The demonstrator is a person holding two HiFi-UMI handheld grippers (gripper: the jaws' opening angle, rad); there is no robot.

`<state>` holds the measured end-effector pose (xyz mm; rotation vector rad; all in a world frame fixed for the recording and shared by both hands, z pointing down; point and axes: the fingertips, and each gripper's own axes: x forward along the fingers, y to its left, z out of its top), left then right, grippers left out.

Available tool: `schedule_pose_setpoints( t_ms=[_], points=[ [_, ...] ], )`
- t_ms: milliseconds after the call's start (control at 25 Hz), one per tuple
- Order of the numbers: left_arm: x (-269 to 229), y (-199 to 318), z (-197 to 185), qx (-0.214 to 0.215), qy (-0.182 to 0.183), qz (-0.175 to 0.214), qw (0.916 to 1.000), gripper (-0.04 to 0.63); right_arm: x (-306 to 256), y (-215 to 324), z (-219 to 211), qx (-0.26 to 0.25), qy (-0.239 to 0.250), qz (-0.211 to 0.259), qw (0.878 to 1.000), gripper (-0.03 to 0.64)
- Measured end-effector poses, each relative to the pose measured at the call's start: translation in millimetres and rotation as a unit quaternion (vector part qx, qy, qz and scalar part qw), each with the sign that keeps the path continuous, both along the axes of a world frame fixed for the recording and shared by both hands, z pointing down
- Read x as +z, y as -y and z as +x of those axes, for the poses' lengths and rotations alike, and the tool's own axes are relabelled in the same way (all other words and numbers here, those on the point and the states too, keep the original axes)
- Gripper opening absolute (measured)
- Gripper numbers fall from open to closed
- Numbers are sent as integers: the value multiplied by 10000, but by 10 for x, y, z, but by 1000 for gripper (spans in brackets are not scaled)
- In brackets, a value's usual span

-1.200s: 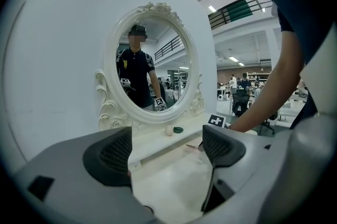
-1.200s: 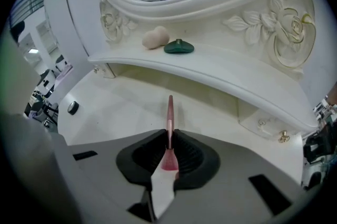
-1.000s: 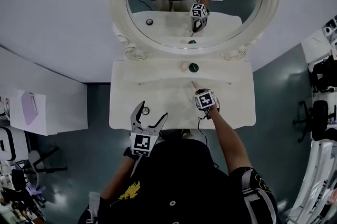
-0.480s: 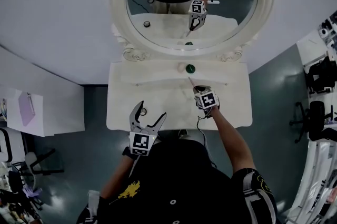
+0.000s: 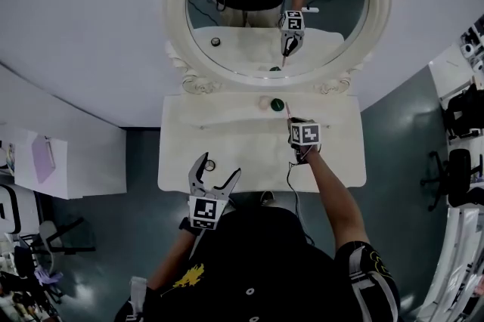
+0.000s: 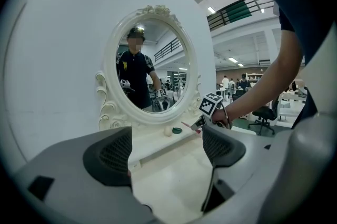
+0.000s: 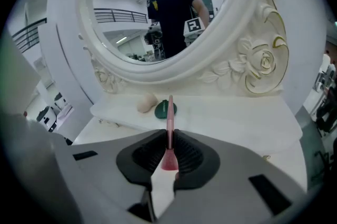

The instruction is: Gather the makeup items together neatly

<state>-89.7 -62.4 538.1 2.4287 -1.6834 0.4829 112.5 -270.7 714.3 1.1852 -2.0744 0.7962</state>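
Note:
A thin pink makeup brush (image 7: 169, 115) is clamped between the jaws of my right gripper (image 7: 168, 140), with its handle pointing forward at the vanity's back ledge. On that ledge a green round compact (image 7: 165, 109) lies beside a beige sponge (image 7: 147, 102). From the head view the right gripper (image 5: 294, 121) hovers just in front of the green compact (image 5: 277, 103) and the sponge (image 5: 265, 102). My left gripper (image 5: 219, 166) stands open near the table's front edge, next to a small dark round item (image 5: 209, 165). Nothing is between the jaws of the left gripper (image 6: 166, 152).
The white vanity table (image 5: 333, 162) carries an oval mirror with an ornate frame (image 5: 175, 26) at its back, which reflects the person and both grippers. A low raised ledge (image 7: 237, 118) runs under the mirror. White panels stand to the left, office chairs to the right.
My right gripper has risen and moved toward the back ledge with the pink brush, its tip now close to the green compact. The left gripper has stayed in place.

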Motion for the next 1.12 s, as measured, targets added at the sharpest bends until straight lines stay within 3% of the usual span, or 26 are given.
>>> schedule_pose_setpoints(
  t_ms=[280, 640, 800, 960, 1120],
  points=[
    [54, -68, -79, -190, 18, -43, 9998, 428, 93, 283, 29, 707, 43, -174, 9973, 63],
    [33, -131, -213, -477, 59, -14, 9988, 422, 254, 434, -48, 1460, 845, -575, 9840, 64],
    [16, -144, -300, -566, 133, -11, 9983, 416, 222, 489, -46, 1461, 859, -425, 9846, 68],
    [24, -155, -330, -598, 152, -28, 9981, 414, 170, 514, -50, 1378, 816, -262, 9867, 124],
    [47, -147, -357, -642, 201, 6, 9977, 414, 99, 479, -43, 1233, 615, -37, 9905, 123]
  ],
)
